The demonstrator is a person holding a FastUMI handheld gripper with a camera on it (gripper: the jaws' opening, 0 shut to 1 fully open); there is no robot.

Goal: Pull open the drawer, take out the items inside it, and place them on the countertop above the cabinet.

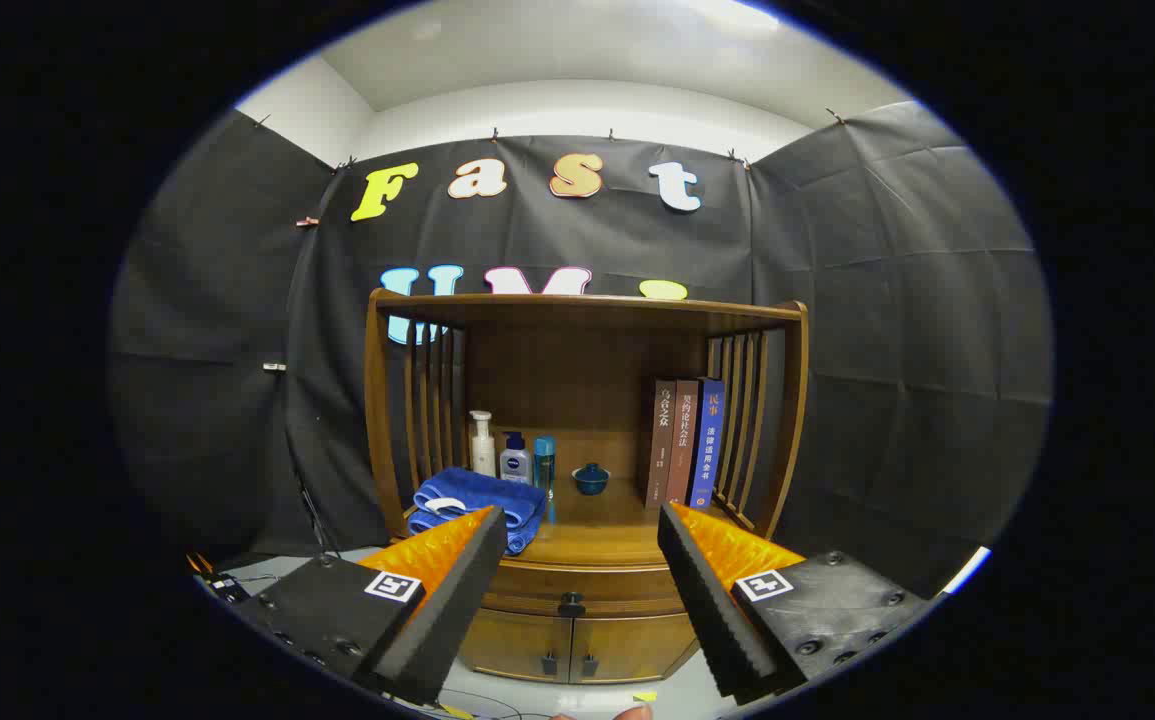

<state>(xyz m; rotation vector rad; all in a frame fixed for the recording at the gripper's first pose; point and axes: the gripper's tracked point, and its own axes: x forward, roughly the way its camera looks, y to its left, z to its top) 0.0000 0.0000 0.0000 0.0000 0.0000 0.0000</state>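
Note:
A brown wooden cabinet (577,440) stands against the booth wall, straight ahead of my fingers. Its drawer (577,590) sits shut under the countertop (602,535), with a small dark knob (571,604) in the middle. My gripper (582,525) is open, held some way back from the cabinet, with nothing between its fingers. The knob lies between and beyond the two fingertips. What lies inside the drawer is hidden.
On the countertop lie folded blue towels (477,505) at the left, three bottles (514,455) behind them, a small blue lidded bowl (591,479) in the middle and three upright books (687,445) at the right. Two small doors (567,650) sit below the drawer. Slatted sides and a top shelf (587,305) enclose the counter.

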